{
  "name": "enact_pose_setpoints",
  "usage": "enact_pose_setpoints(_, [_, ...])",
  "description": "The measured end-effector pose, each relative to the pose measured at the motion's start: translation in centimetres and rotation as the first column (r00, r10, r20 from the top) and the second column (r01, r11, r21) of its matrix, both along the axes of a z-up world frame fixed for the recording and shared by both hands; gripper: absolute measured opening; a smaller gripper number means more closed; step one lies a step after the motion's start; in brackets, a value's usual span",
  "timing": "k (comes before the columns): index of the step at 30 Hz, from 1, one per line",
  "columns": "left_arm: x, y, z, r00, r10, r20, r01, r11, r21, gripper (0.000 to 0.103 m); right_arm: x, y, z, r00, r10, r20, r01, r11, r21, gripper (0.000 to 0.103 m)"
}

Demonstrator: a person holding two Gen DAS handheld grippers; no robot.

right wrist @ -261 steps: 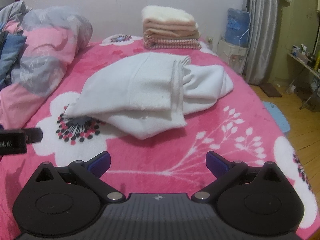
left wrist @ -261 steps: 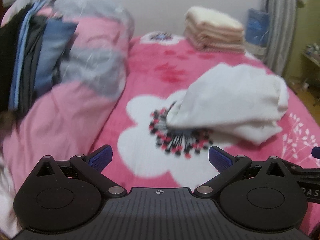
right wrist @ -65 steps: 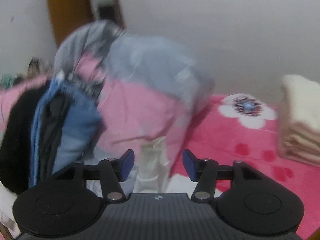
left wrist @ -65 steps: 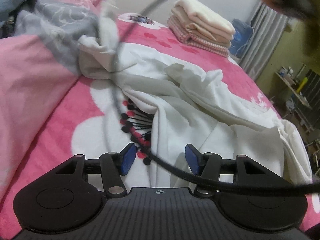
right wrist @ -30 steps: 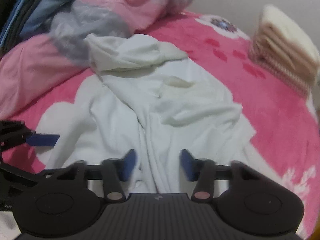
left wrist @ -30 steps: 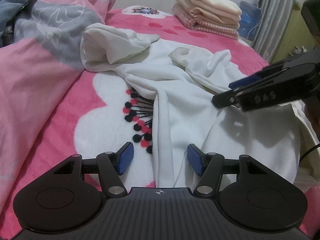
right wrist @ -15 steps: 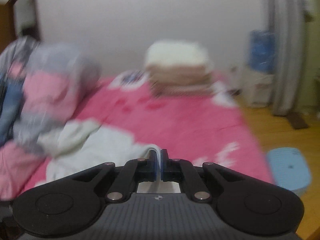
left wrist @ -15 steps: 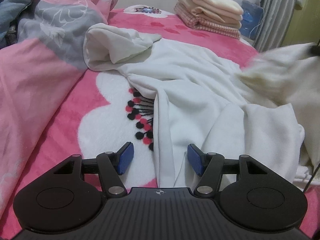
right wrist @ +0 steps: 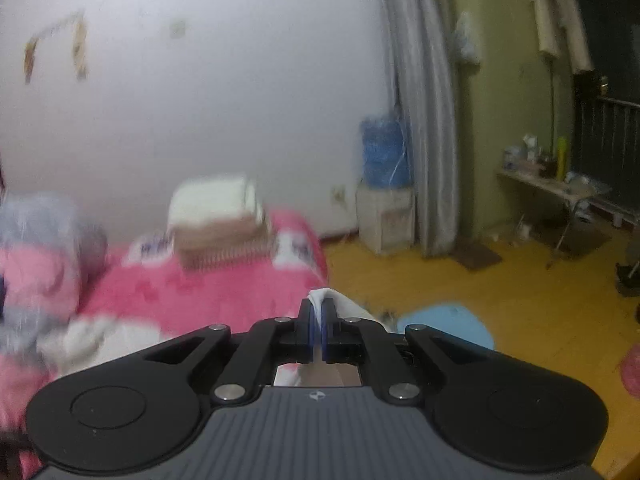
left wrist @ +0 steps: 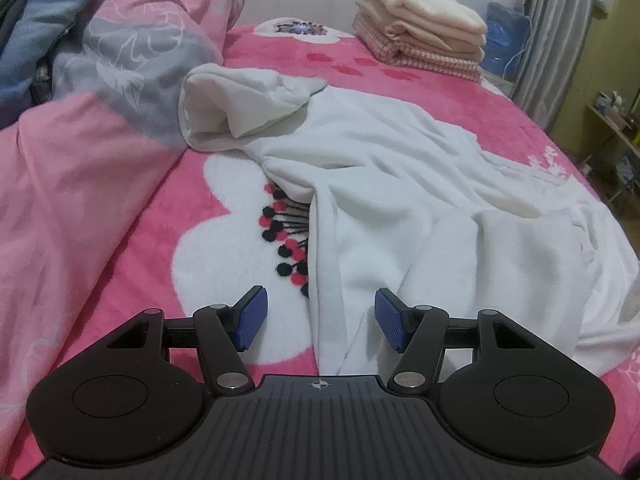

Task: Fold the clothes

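A white fleece garment (left wrist: 400,184) lies spread and rumpled across the pink flowered bed (left wrist: 224,256), its hood end bunched at the far left. My left gripper (left wrist: 318,318) is open low over the bed, and a fold of the garment's near edge runs between its blue pads without being pressed. In the right wrist view my right gripper (right wrist: 318,326) is shut on a pinch of the white garment (right wrist: 326,295), held up above the bed's right side and facing the wall and floor.
A pink and grey duvet (left wrist: 100,92) with dark clothes is piled on the left. Folded towels (left wrist: 420,46) are stacked at the head of the bed. Off the bed's right edge are a yellow floor (right wrist: 460,284), a blue mat (right wrist: 444,322), a curtain and a cluttered table.
My right gripper closed on the white garment and swung up and to the right with it, leaving the left wrist view. The sleeve it took has been drawn out toward the right. My left gripper stayed put.
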State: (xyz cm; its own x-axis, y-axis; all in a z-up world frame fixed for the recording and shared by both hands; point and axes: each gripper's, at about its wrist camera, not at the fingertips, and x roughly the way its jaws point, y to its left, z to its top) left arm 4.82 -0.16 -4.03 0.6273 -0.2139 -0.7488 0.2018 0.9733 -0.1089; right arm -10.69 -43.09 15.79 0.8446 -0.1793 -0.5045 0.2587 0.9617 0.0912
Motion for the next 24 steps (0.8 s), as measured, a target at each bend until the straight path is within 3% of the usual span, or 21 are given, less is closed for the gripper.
enact_pose_setpoints(3, [-0.4,-0.2,0.6,1.000,-0.001,0.010,0.001,1.000,0.006,0.060,1.1,0.8,-3.6,0.974,0.100,-0.205,-0.108,0.994,-0.028,0.004])
enact_pose_setpoints(7, [-1.2,-0.2,1.2,1.000,-0.008,0.025,0.008,1.000,0.015,0.060,3.2,2.7,-9.2,0.866,0.199,-0.459,-0.240,0.970,-0.031,0.008])
enact_pose_setpoints(9, [-1.4,-0.2,1.4,1.000,-0.010,0.025,0.010,1.000,0.020,0.060,3.6,3.9,-11.2,0.807,0.213,-0.551,-0.270,0.963,-0.023,0.026])
enact_pose_setpoints(10, [-1.5,-0.1,1.4,1.000,-0.011,0.021,0.011,1.000,0.019,0.060,3.6,4.4,-11.7,0.786,0.215,-0.580,-0.281,0.959,-0.025,0.050])
enact_pose_setpoints(11, [-1.6,0.1,1.4,1.000,-0.012,0.016,0.012,1.000,0.016,0.060,3.2,4.9,-11.6,0.779,0.221,-0.587,-0.296,0.954,-0.034,0.061])
enact_pose_setpoints(14, [-2.2,0.5,1.6,1.000,-0.026,0.003,0.026,1.000,0.006,0.060,1.6,6.3,-9.7,0.797,0.240,-0.554,-0.334,0.940,-0.074,0.070])
enact_pose_setpoints(18, [-3.4,1.3,1.9,0.998,-0.065,-0.013,0.065,0.998,-0.006,0.060,0.2,6.4,-5.6,0.873,0.232,-0.430,-0.290,0.954,-0.075,0.074])
enact_pose_setpoints(21, [-4.6,2.1,2.3,0.995,-0.096,-0.034,0.095,0.995,-0.023,0.060,-0.9,5.8,-3.0,0.920,0.287,-0.268,-0.273,0.958,0.088,0.074])
enact_pose_setpoints(24, [-5.9,2.8,2.8,0.991,-0.128,-0.037,0.127,0.992,-0.025,0.060,-0.4,6.7,-3.0,0.907,0.387,-0.169,-0.321,0.892,0.318,0.072])
